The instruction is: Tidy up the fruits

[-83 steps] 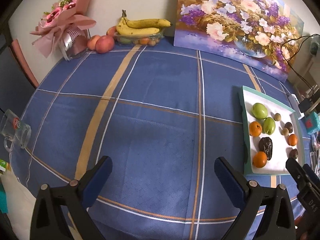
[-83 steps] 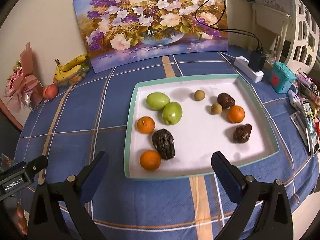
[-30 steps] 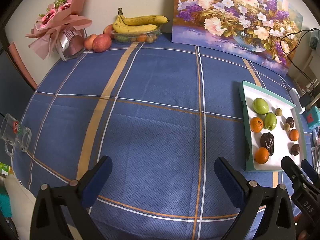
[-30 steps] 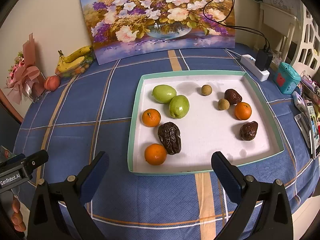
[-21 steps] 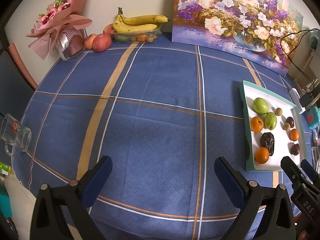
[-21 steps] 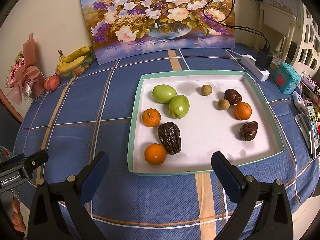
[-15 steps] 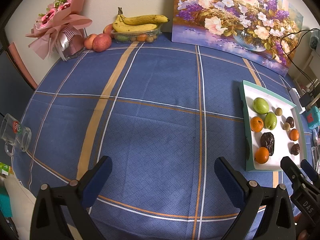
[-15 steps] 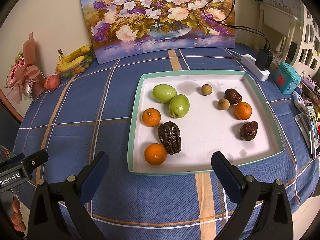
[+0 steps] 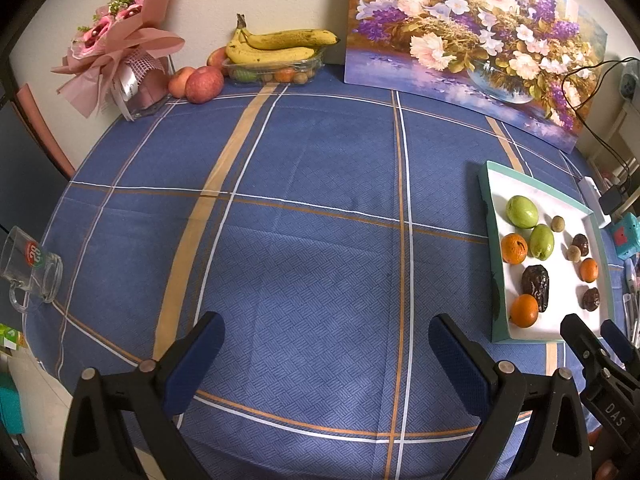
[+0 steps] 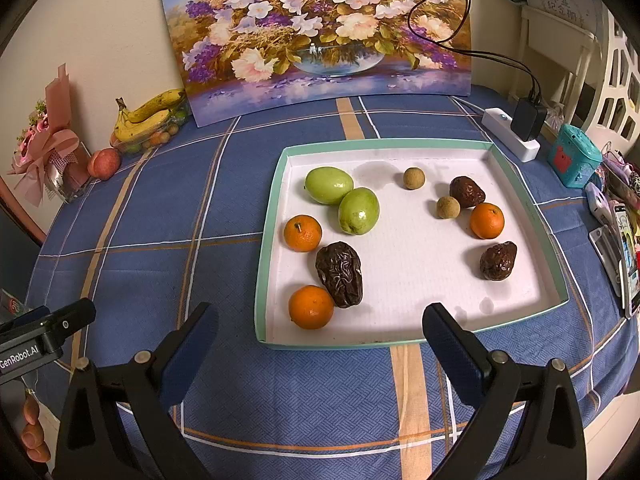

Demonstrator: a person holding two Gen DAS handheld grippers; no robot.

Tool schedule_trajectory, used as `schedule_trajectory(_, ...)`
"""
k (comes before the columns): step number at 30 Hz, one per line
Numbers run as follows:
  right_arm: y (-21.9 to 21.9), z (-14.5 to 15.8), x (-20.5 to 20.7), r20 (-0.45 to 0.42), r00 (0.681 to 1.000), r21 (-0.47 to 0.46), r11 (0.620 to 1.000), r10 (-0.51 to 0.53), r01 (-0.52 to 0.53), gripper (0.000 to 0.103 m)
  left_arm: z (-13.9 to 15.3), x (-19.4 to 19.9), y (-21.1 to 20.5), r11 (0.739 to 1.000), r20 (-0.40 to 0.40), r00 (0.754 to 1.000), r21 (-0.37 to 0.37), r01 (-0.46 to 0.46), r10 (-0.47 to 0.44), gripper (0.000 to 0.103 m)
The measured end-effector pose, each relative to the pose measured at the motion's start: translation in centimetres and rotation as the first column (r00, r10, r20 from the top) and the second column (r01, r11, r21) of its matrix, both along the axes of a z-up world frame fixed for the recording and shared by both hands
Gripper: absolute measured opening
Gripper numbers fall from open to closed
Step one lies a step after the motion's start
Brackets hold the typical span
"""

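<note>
Right wrist view puts my right gripper point(image 10: 320, 336) with its jaws spread wide and holding nothing, hovering at the near edge of the tray point(image 10: 524, 196). I see two green fruits point(image 10: 359, 211), three oranges point(image 10: 311, 306), three dark wrinkled fruits point(image 10: 340, 274) and two small tan ones point(image 10: 447, 207) scattered inside. My left gripper point(image 9: 326, 346) hangs wide apart too, over bare blue tablecloth point(image 9: 312, 184), well left of the tray.

At the bench's point(image 9: 320, 184) back edge we see a flower painting point(image 10: 320, 36) leaning on the wall, a pink bouquet point(image 9: 116, 60) at its back left corner, a glass mug point(image 9: 28, 268) on its left edge.
</note>
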State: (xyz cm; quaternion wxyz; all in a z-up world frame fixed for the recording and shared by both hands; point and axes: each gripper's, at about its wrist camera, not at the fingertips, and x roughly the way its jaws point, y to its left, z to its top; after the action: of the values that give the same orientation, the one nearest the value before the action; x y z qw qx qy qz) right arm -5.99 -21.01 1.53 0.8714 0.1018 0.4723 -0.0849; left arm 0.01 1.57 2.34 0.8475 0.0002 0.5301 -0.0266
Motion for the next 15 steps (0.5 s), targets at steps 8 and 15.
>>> schedule_trajectory(8,-0.01,0.03,0.03,0.0,1.0,0.0,1.0,0.0,0.0,0.102,0.02,0.06,0.03,1.0,0.0,1.0,0.0,0.002,-0.002,0.103)
schedule_trajectory(15,0.02,-0.02,0.03,-0.001,1.0,0.0,1.0,-0.001,0.001,0.102,0.03,0.13,0.06,1.0,-0.001,1.0,0.0,0.003,-0.003,0.103)
